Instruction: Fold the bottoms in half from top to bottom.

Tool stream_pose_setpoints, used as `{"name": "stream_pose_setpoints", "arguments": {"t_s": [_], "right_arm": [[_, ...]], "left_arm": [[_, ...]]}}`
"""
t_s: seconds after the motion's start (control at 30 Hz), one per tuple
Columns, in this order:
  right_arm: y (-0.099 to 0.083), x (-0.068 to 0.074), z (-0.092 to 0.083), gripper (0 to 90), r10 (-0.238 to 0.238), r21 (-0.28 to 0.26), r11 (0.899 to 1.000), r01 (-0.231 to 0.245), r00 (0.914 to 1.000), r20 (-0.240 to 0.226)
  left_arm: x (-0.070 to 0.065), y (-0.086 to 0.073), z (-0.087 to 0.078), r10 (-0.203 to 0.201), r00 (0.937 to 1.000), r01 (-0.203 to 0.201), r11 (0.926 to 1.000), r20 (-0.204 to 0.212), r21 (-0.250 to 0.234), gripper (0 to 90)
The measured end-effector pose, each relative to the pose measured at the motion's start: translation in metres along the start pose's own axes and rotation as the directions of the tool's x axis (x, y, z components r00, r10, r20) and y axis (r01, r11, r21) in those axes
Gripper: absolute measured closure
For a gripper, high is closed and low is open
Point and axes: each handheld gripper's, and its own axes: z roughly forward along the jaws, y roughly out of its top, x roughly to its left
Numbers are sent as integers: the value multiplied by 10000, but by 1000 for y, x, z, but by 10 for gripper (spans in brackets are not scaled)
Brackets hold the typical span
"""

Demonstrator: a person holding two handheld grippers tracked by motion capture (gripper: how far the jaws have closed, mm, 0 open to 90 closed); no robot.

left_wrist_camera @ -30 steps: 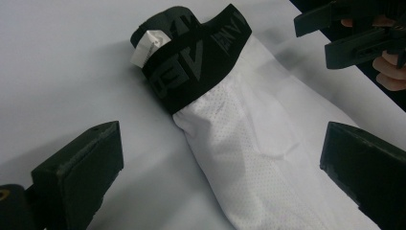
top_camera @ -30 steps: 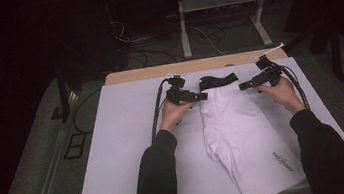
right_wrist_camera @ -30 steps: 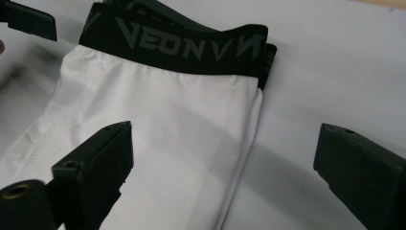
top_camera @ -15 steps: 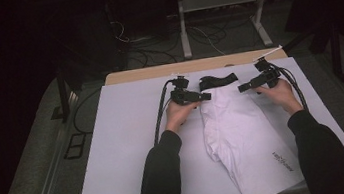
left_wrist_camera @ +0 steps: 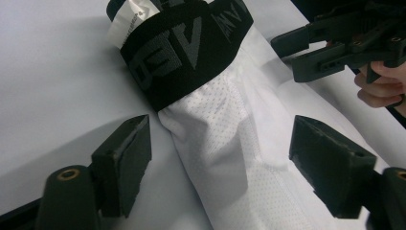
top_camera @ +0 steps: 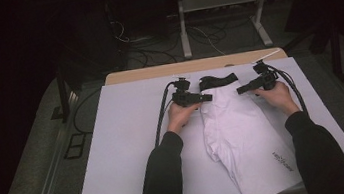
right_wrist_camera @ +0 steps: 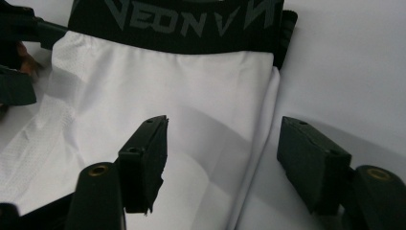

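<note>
A white mesh garment [top_camera: 246, 137] with a black lettered waistband [top_camera: 216, 81] lies on the white table [top_camera: 125, 138]. My left gripper [top_camera: 208, 97] sits at the waistband's left end and my right gripper [top_camera: 239, 89] at its right end. In the left gripper view the left gripper [left_wrist_camera: 225, 163] straddles white fabric [left_wrist_camera: 215, 124] just below the waistband [left_wrist_camera: 182, 52]. Its jaws have just been closing, and the pads stand clear of the cloth. In the right gripper view the right gripper [right_wrist_camera: 225, 158] straddles the garment's side edge [right_wrist_camera: 261, 139]. Its jaws too have been closing without touching the fabric.
A bare wooden strip [top_camera: 156, 72] runs along the table's far edge. Cables [top_camera: 144, 55] and a metal stand [top_camera: 184, 30] are on the floor beyond. A white label [left_wrist_camera: 129, 19] sticks out of the waistband. The garment's hem [top_camera: 273, 189] reaches the near table edge.
</note>
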Motion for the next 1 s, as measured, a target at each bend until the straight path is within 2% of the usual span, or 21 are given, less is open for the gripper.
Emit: {"name": "stream_pose_setpoints", "arguments": {"t_s": [0.13,0.2,0.3,0.37,0.43,0.47,0.63,0.83,1.0], "right_arm": [[-4,1,2,474,130,-212,9997,-134,9997,-214],[-6,2,3,577,227,-360,9991,-232,9997,-130],[-7,3,4,768,281,-433,9987,-268,9992,294],[-9,3,4,864,379,-567,9977,-359,9986,360],[-10,2,2,876,569,-849,9948,-557,9983,121],[-11,1,0,879,625,-960,9934,-621,9980,9],[-15,-3,-14,882,761,-1660,9819,-917,9923,-981],[-16,-2,-27,882,445,-1770,9820,-658,9916,-1218],[-17,1,-35,882,203,-2034,9778,-502,9890,-1464]], "left_arm": [[0,0,1,-43,10000,44,9999,-58,126,374],[0,-1,2,-107,9999,109,9998,-126,169,466],[-1,-1,3,-228,9990,236,9995,-389,208,616],[-1,-1,4,-203,9992,213,9993,-335,305,703],[-4,-1,3,-196,9982,210,9995,-571,237,799],[-4,-1,3,-301,9981,312,9993,-545,194,834],[-8,2,-3,-715,9973,715,9974,-172,-1,864],[-17,7,-10,-868,9962,870,9959,94,-245,866],[-24,8,-12,-925,9954,933,9950,244,-343,866]]}}
